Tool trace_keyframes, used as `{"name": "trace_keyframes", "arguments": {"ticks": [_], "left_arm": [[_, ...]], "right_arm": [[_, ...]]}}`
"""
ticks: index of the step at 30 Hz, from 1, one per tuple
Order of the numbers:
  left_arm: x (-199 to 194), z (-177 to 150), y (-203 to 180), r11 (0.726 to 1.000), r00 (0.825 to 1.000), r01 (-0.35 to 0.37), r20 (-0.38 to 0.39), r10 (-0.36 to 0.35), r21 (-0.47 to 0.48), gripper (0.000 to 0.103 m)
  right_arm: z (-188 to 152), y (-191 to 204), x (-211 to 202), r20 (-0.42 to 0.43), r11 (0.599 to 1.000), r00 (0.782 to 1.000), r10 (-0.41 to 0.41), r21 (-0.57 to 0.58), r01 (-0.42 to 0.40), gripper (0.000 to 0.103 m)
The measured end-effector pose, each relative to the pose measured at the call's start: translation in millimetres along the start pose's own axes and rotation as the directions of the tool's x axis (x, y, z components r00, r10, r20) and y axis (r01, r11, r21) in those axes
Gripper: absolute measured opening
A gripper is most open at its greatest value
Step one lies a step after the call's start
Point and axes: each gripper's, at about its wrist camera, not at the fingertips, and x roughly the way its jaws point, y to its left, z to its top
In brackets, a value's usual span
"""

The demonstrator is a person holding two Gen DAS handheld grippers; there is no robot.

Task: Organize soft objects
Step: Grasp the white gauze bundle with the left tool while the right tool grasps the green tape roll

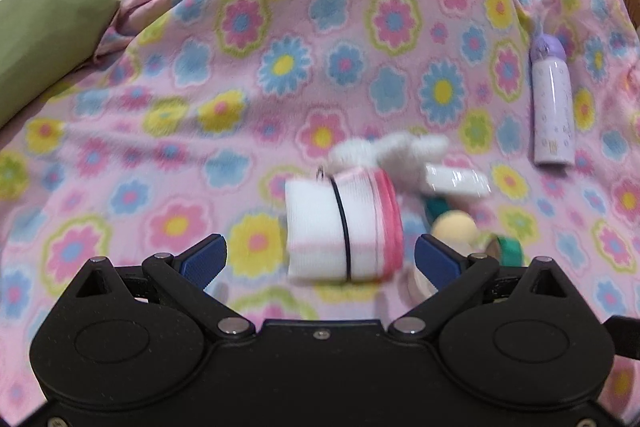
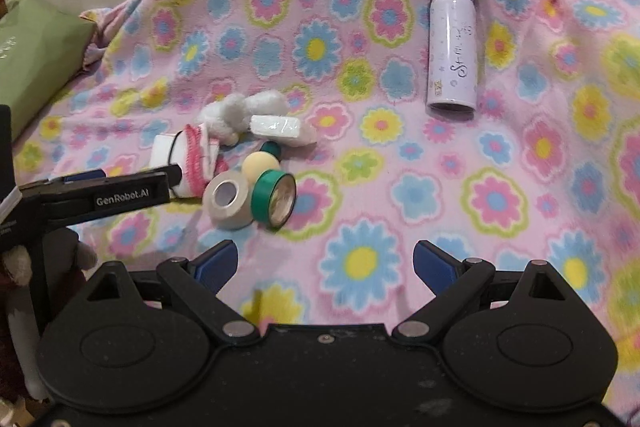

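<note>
While both grippers hang over the flowered pink blanket [image 2: 400, 163], their jaws stand spread wide with nothing between them: the left gripper [image 1: 322, 253] faces the rolled white-and-pink sock bundle [image 1: 344, 223], and the right gripper [image 2: 326, 263] has only bare blanket ahead of it. In the left wrist view the bundle lies on its side just past the blue pads [image 1: 206, 257], its long axis running left to right, white end to the left, pink cuff to the right, a black band around its middle. Motion blur softens its edges. A white fluffy toy [image 2: 240, 109] lies just beyond it, touching a wrapped white packet [image 2: 276, 127]. To the right cluster a cream ball [image 2: 258, 165], a beige tape roll [image 2: 228, 199] and a green tape roll [image 2: 274, 199]; in the left view these are partly hidden behind the right finger. A lilac bottle [image 2: 452, 43] lies far right, cap pointing away. A green cushion [image 1: 44, 27] is cut off at the left edge.
</note>
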Motion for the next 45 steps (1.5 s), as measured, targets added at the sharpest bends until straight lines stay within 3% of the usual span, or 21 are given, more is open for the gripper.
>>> {"name": "trace_keyframes", "arguments": {"ticks": [6, 10, 18, 24, 29, 32, 40, 45], "left_arm": [[25, 9, 17, 0.998, 0.998, 0.043, 0.055, -0.040, -0.052, 0.097], [43, 2, 22, 0.998, 0.998, 0.028, 0.056, -0.025, -0.054, 0.101], [52, -4, 32, 0.990, 0.995, 0.094, 0.045, -0.090, -0.109, 0.101], [56, -5, 40, 0.979, 0.991, 0.133, 0.026, -0.130, -0.157, 0.101], [56, -5, 40, 0.980, 0.992, 0.129, 0.028, -0.126, -0.154, 0.101], [56, -4, 40, 0.980, 0.992, 0.129, 0.028, -0.126, -0.154, 0.101], [57, -5, 41, 0.979, 0.992, 0.130, 0.027, -0.127, -0.155, 0.101], [57, -5, 41, 0.978, 0.991, 0.132, 0.027, -0.129, -0.159, 0.101]], "right_arm": [[15, 11, 25, 0.010, 0.999, 1.000, -0.016, -0.042, 0.016, 0.095], [22, 20, 39, 0.012, 0.999, 1.000, -0.009, -0.045, 0.009, 0.095], [32, 31, 71, -0.004, 0.999, 0.999, -0.044, -0.032, 0.044, 0.095], [32, 16, 80, -0.015, 0.996, 0.996, -0.085, -0.014, 0.085, 0.099], [34, -6, 71, 0.002, 0.983, 0.984, -0.179, 0.042, 0.179, 0.099], [34, -11, 66, 0.018, 0.987, 0.988, -0.150, 0.067, 0.149, 0.099], [23, 16, 78, 0.007, 0.996, 0.997, -0.082, -0.041, 0.082, 0.098], [21, 25, 95, -0.010, 0.992, 0.996, -0.090, -0.084, 0.089, 0.094]]}}
